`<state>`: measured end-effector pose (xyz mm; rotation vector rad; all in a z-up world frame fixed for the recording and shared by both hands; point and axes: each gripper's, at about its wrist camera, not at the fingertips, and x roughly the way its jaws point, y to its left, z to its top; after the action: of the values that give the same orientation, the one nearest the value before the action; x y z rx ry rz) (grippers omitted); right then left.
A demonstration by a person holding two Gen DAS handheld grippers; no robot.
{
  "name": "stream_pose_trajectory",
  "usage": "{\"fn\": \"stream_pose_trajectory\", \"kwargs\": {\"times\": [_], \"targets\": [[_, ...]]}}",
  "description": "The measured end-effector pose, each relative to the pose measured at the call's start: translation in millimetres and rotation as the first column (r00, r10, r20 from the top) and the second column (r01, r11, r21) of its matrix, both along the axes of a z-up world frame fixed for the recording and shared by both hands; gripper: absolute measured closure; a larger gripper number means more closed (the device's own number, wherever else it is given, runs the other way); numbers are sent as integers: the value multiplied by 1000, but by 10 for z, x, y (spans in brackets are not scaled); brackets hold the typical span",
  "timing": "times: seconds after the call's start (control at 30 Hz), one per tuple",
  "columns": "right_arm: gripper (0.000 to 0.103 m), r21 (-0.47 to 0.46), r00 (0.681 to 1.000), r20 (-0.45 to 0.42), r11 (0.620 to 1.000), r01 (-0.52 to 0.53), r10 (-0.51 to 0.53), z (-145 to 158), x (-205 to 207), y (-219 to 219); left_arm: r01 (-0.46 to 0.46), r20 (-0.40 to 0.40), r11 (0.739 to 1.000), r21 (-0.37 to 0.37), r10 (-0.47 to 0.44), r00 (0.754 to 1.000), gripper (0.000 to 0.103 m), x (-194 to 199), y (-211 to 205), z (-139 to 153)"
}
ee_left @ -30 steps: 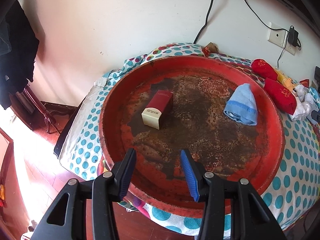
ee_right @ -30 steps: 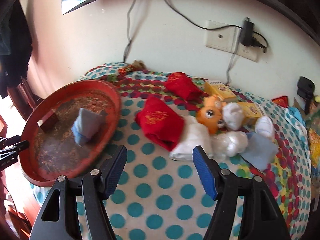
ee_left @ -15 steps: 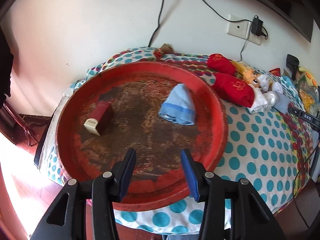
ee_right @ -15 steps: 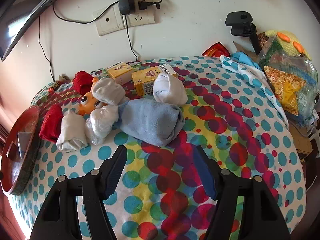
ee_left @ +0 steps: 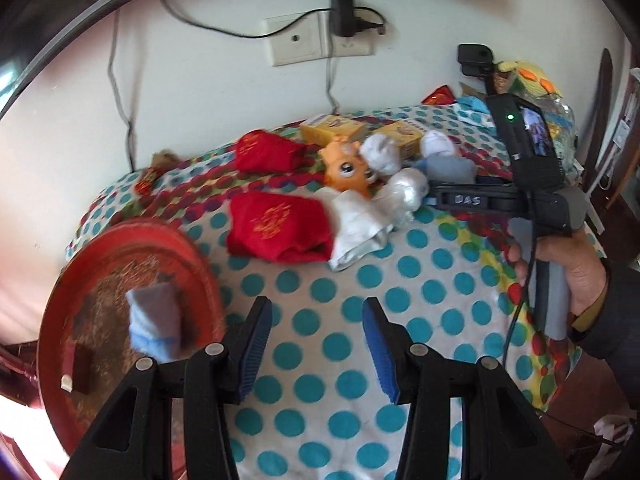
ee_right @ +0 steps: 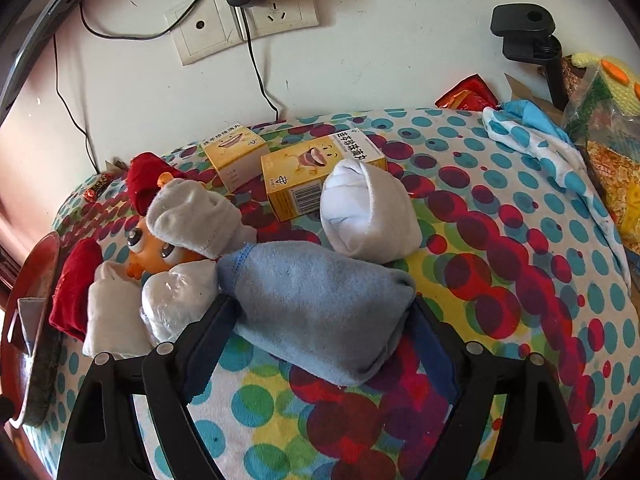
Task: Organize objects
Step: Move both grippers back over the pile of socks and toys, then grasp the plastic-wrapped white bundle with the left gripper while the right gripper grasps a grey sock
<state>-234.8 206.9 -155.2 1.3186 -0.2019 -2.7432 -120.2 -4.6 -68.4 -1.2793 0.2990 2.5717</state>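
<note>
A blue-grey rolled cloth (ee_right: 316,300) lies on the dotted bedspread (ee_right: 500,280). My right gripper (ee_right: 324,312) straddles it, one finger on each side, and its jaws are opening. My left gripper (ee_left: 316,344) hangs open and empty over the bedspread (ee_left: 400,280). To its left sits the worn red tray (ee_left: 68,288), which holds a light blue cloth (ee_left: 154,324) and a small red box (ee_left: 78,368). Further back lie two red folded cloths (ee_left: 276,226), an orange toy (ee_left: 346,168) and white sock rolls (ee_left: 360,224). A hand (ee_left: 568,256) holds the right gripper.
Two yellow boxes (ee_right: 320,176) and a white sock roll (ee_right: 368,212) lie just behind the blue-grey cloth. The wall with a socket and charger cables (ee_right: 244,20) is close behind. Plastic bags (ee_right: 612,152) and a black clamp (ee_right: 528,28) crowd the right end.
The left view swung right, from over the tray to the bedspread beside it. The right gripper came down and forward onto the blue-grey cloth, and its jaws spread wider around it.
</note>
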Motion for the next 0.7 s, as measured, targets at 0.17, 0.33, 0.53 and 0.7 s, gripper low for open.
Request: {"fn": "stream_pose_trajectory", "kwargs": {"times": [0.17,0.33,0.53,0.7], "targets": [[63,18,999,-10,999,-34,34,33,43,92,114,18,993,21,-115,993,55,-351,588,-70],[65,59,1000,-8,998,-5,5,73,169,437,194,47,981,-27,-192,980,55,-645,1039,-242],[63,61,1000,-2,998,-21,21,65,210,587,199,105,974,-107,-188,977,55,-912,1279,-497],[57,136,999,7,990,-37,36,46,188,475,131,120,989,-63,-123,985,55,-1077,1338,-588]]}}
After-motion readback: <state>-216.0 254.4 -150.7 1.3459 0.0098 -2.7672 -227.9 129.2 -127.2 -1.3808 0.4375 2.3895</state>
